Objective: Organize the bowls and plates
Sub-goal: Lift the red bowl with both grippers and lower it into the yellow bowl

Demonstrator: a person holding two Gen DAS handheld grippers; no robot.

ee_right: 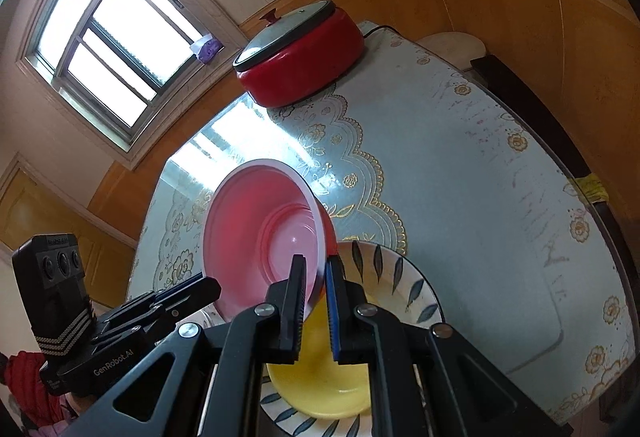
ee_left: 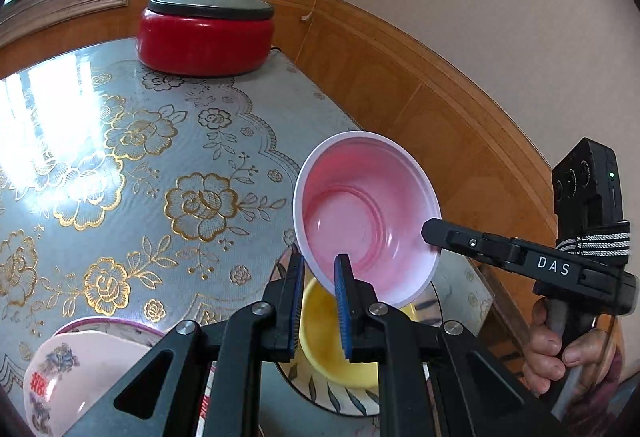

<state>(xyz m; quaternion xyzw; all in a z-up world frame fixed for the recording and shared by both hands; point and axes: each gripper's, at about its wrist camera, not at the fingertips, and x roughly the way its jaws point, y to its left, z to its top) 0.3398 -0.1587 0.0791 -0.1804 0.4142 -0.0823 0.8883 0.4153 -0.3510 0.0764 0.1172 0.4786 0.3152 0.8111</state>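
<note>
**Pink bowl held at both rims above the yellow one**

Pink plastic bowl (ee_left: 366, 213) hangs in the air, tipped so its open side faces the cameras. Left gripper (ee_left: 320, 277) is clenched on the near rim, one pad inside the wall and one outside. Right gripper (ee_right: 316, 269) is clamped on the opposite rim in the same way. Two grips on opposite edges probably serve to keep a light, slippery bowl from swinging.

Directly beneath sits a yellow bowl (ee_right: 320, 389), resting on a leaf-patterned plate (ee_right: 416, 289). Pink bowl does not touch it. Judging by that alignment, the pink one is meant to nest into the yellow, building one stack on the plate; it would need levelling first.

At lower left of the left wrist view, a white floral bowl (ee_left: 76, 365) leans on another plate with a purple rim (ee_left: 100, 321), apart from the stack.

Glass-topped surface (ee_left: 120, 157) with a gold-flowered cloth carries everything. A red lidded cooker (ee_left: 206, 33) stands at the far end, well clear. A hand (ee_left: 556, 353) grips the right tool's handle.
</note>
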